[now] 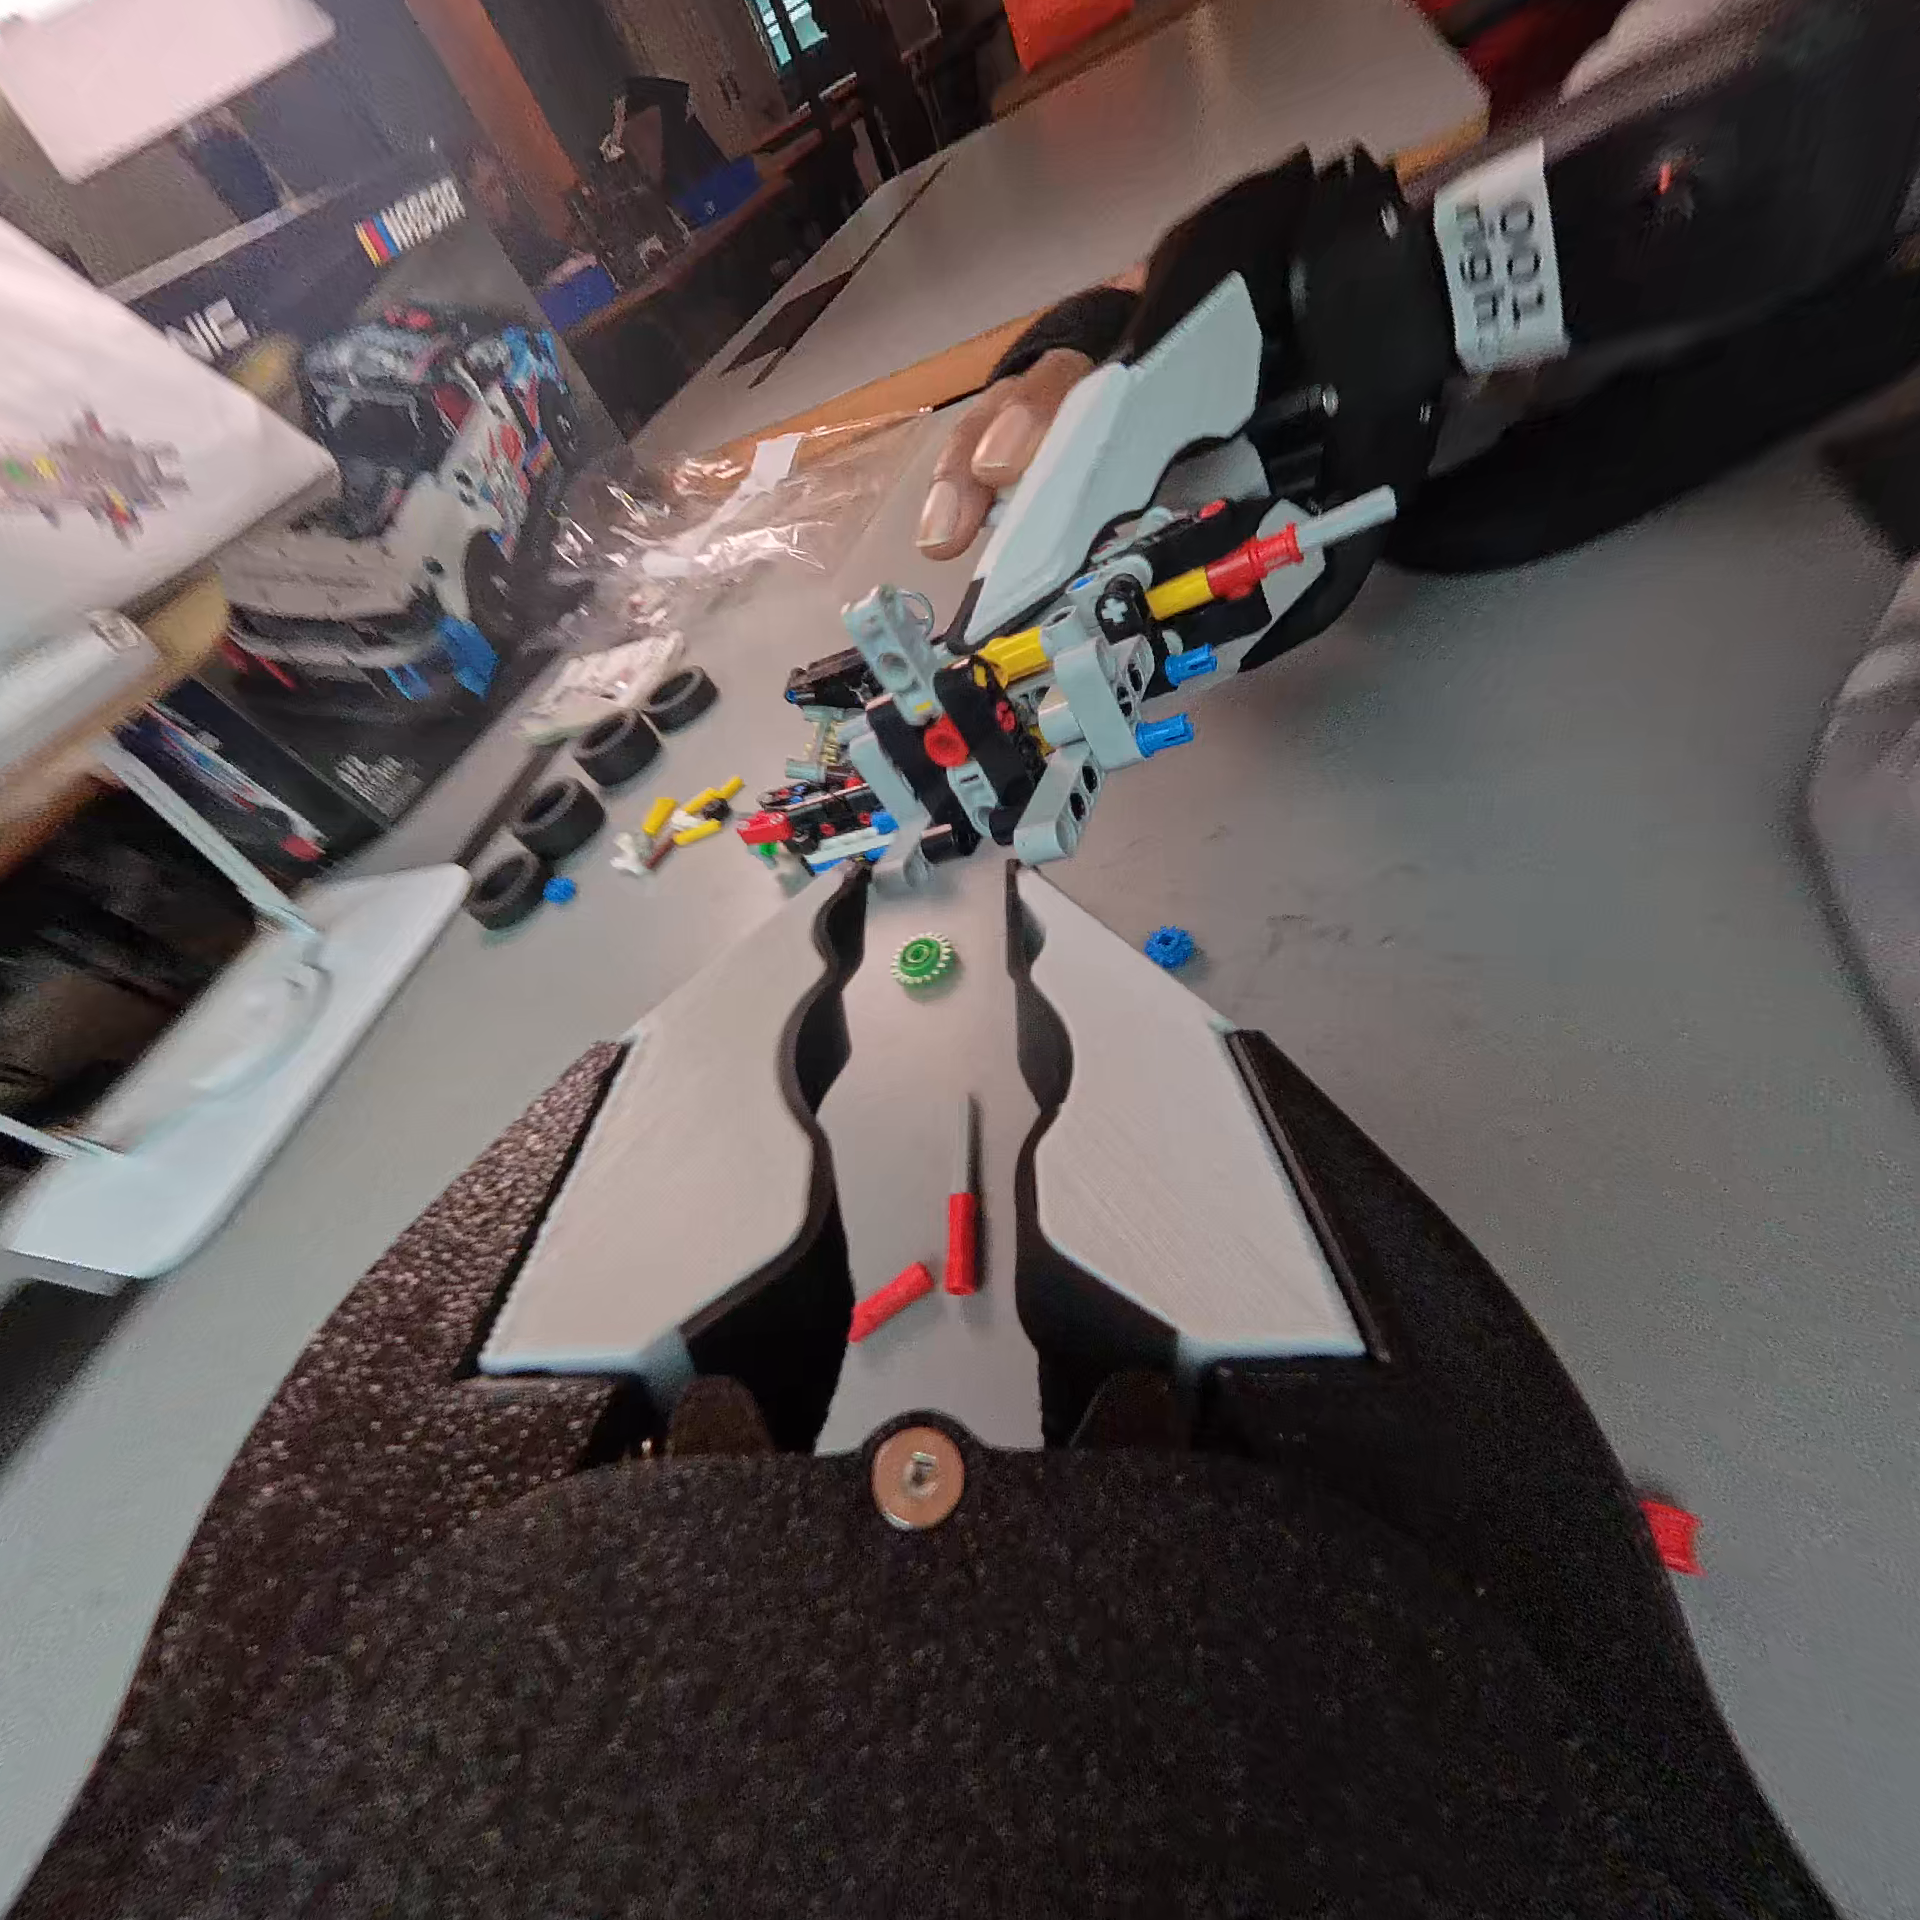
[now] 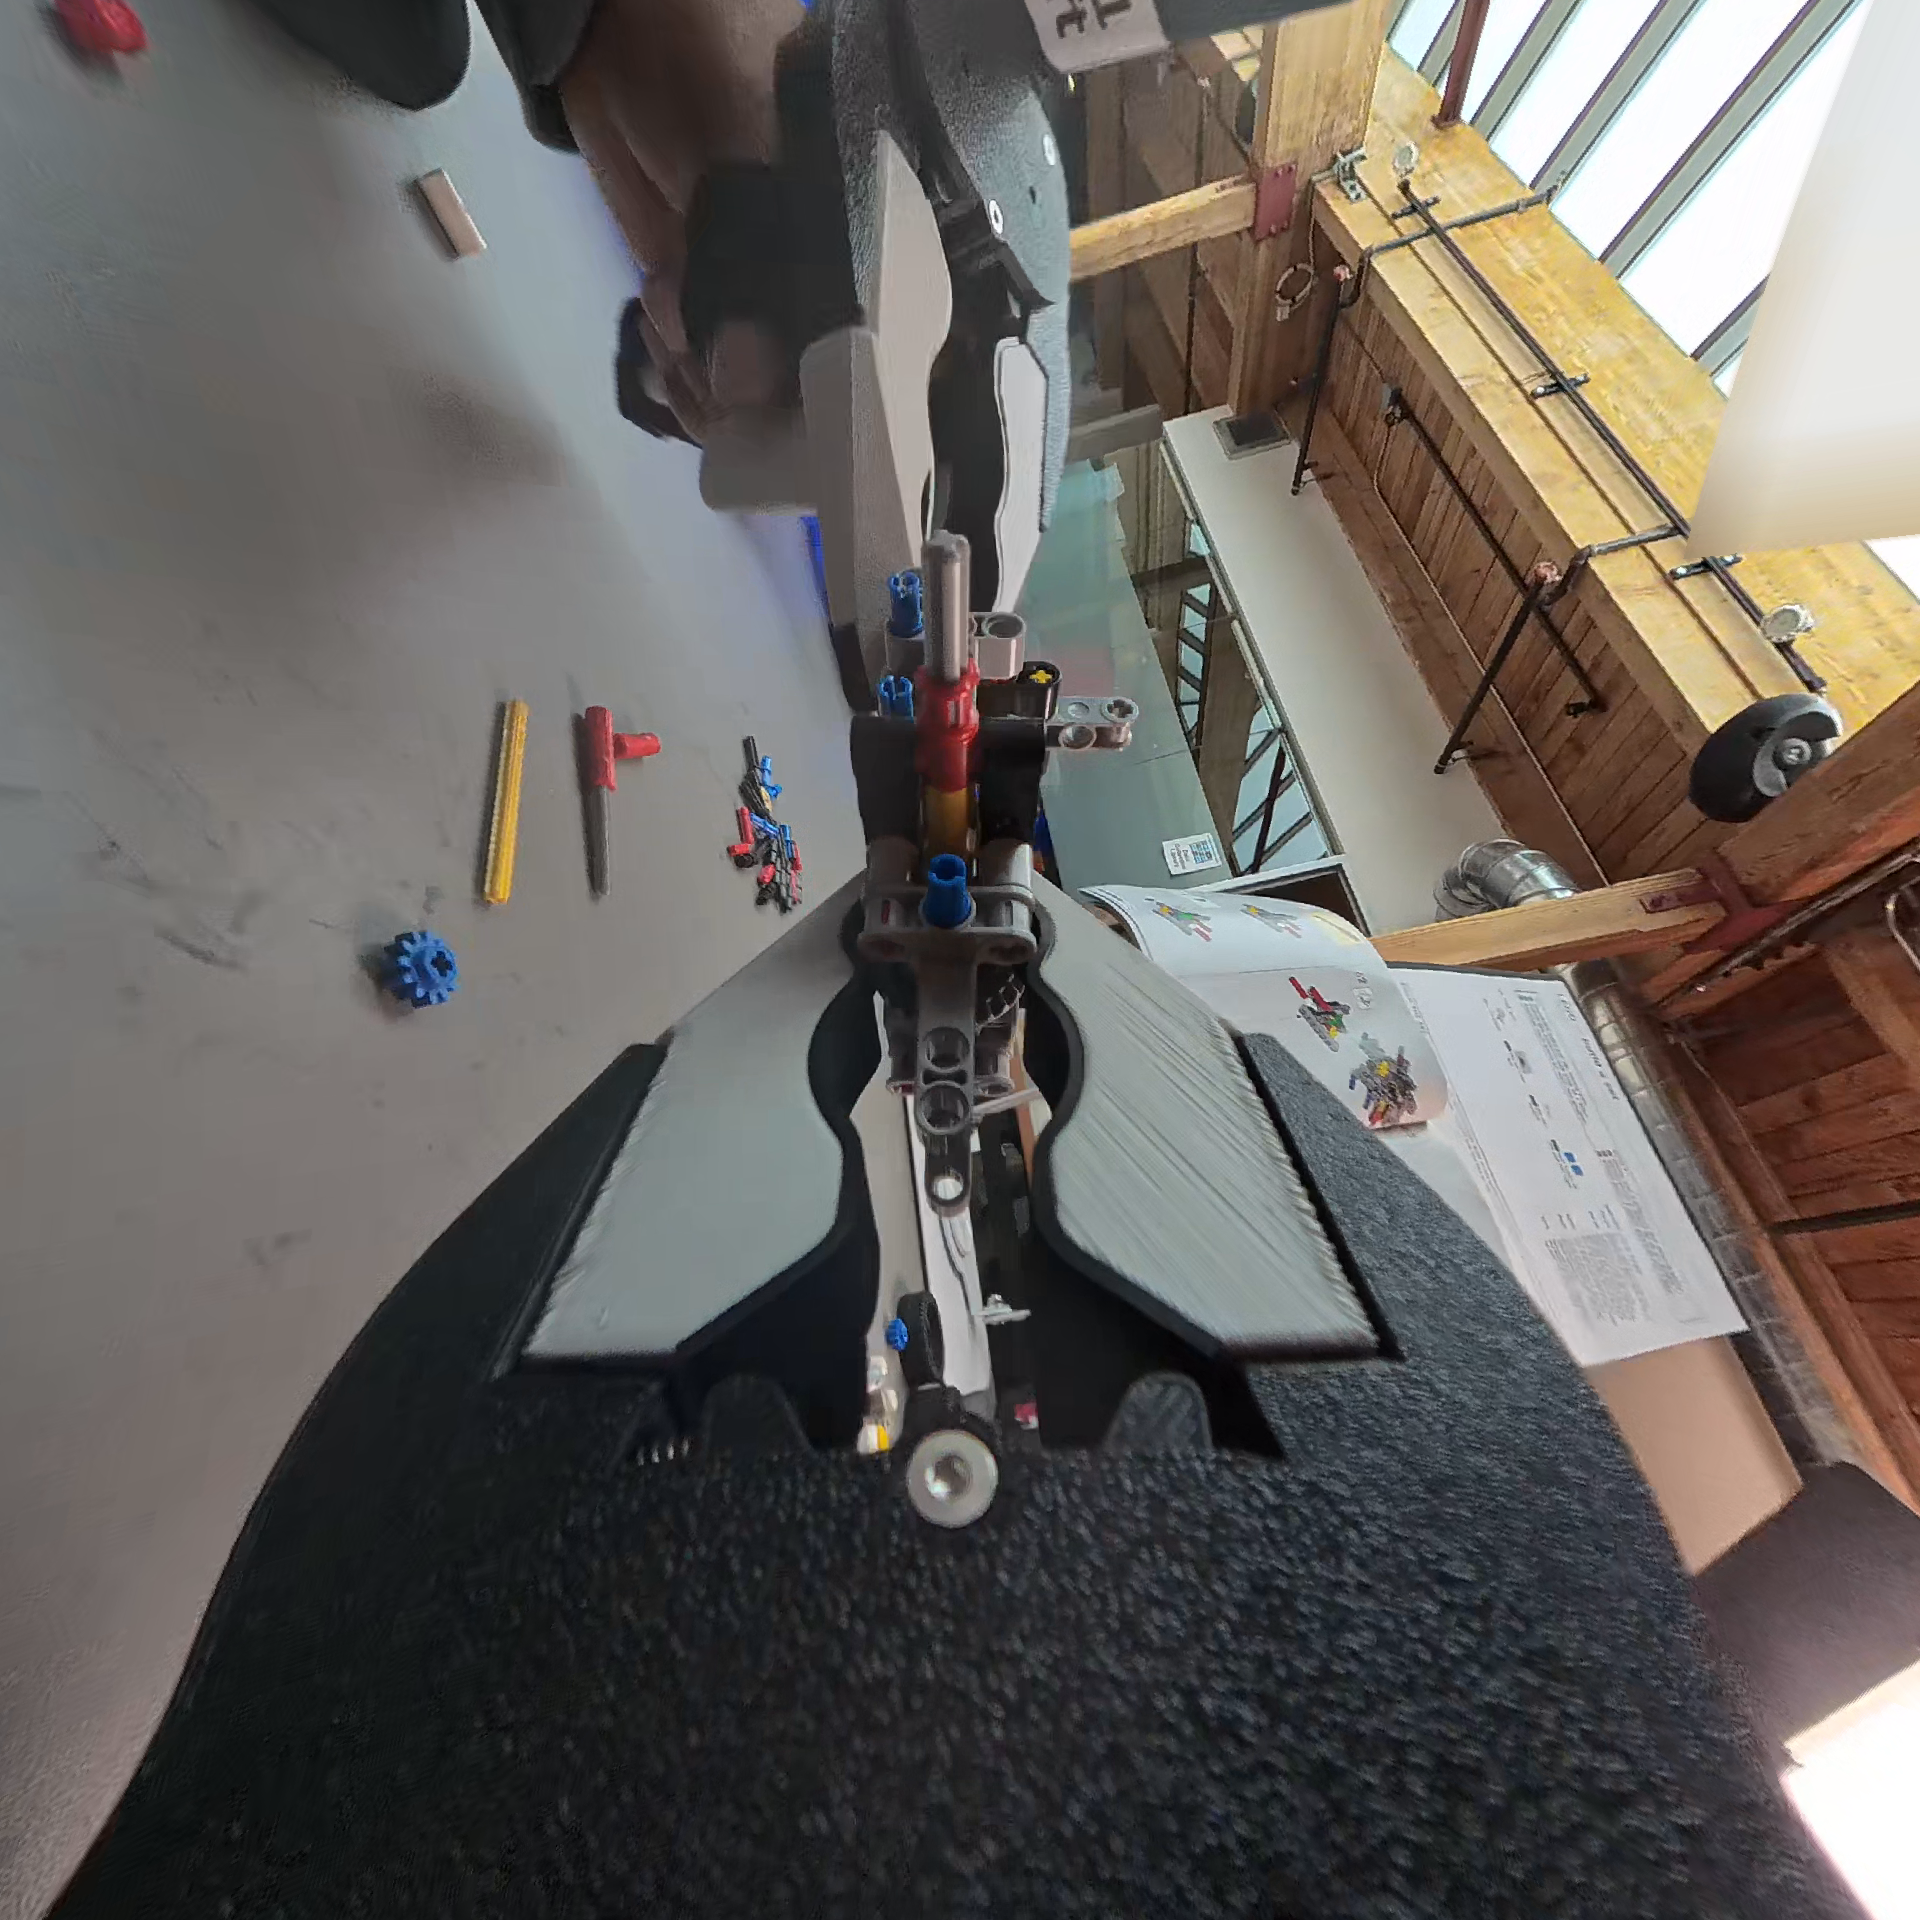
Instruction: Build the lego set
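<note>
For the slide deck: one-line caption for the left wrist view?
Open left gripper over a green gear while the right gripper holds the partial lego assembly above the table.

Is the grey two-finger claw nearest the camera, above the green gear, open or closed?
Open. The left gripper holds nothing; bare grey table and the small green gear show between its fingers.

Grey table (image 1: 1455,1039), wooden beams (image 2: 1507,312), windows (image 2: 1662,135).
</note>
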Demonstrator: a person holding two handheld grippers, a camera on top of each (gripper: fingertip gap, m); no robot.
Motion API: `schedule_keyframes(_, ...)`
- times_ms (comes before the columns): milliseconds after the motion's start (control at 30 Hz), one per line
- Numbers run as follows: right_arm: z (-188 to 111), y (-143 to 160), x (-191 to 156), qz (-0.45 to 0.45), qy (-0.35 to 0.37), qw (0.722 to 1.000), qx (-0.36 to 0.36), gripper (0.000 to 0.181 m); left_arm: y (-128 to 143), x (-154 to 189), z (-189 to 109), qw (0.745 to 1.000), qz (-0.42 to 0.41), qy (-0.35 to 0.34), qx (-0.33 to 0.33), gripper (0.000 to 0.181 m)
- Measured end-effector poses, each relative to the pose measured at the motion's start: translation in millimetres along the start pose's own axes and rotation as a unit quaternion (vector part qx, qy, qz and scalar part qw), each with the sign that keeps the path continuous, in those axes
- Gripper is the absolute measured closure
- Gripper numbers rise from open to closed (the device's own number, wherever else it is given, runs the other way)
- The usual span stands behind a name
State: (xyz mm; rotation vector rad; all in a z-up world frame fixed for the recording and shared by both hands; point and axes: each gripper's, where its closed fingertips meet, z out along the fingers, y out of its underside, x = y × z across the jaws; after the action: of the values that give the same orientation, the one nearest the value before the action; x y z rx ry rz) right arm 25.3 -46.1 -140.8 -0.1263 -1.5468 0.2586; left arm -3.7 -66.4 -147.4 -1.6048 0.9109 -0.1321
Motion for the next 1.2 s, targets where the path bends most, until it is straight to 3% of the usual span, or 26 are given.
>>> schedule_keyframes(33,-1,4,3,-0.008,0.009,1.0,-0.008,0.161,2,-2,-3,0.996,-0.079,0.027,0.013,0.144)
schedule_keyframes(100,-3,9,6,-0.017,0.016,1.0,-0.015,0.161,-5,-7,-12,0.962,-0.247,0.097,0.061,0.135)
schedule_keyframes(233,0,4,4,-0.044,0.021,0.999,-0.01,0.16,-13,-30,-17,0.828,-0.519,0.176,0.119,0.143)
schedule_keyframes(300,3,-1,4,-0.059,0.027,0.998,-0.005,0.16,-10,-22,-11,0.775,-0.584,0.22,0.103,0.143)
schedule_keyframes(433,7,-9,2,-0.087,0.037,0.996,0.002,0.161,-16,-8,-3,0.712,-0.639,0.272,0.103,0.158)
schedule_keyframes(600,6,-8,4,-0.087,0.041,0.995,0.0,0.161,-15,-5,-4,0.726,-0.622,0.277,0.098,0.165)
schedule_keyframes(800,5,0,6,-0.099,0.048,0.994,-0.016,0.16,-19,-2,-1,0.718,-0.625,0.286,0.11,0.167)
schedule_keyframes(900,4,-1,10,-0.092,0.056,0.994,-0.015,0.159,-22,-4,-2,0.749,-0.591,0.276,0.118,0.169)
schedule_keyframes(1067,6,6,7,-0.082,0.05,0.995,-0.026,0.137,-21,-14,-5,0.786,-0.556,0.238,0.131,0.174)
schedule_keyframes(1200,5,11,7,-0.066,0.048,0.996,-0.035,0.133,-19,-19,-9,0.816,-0.521,0.207,0.136,0.177)
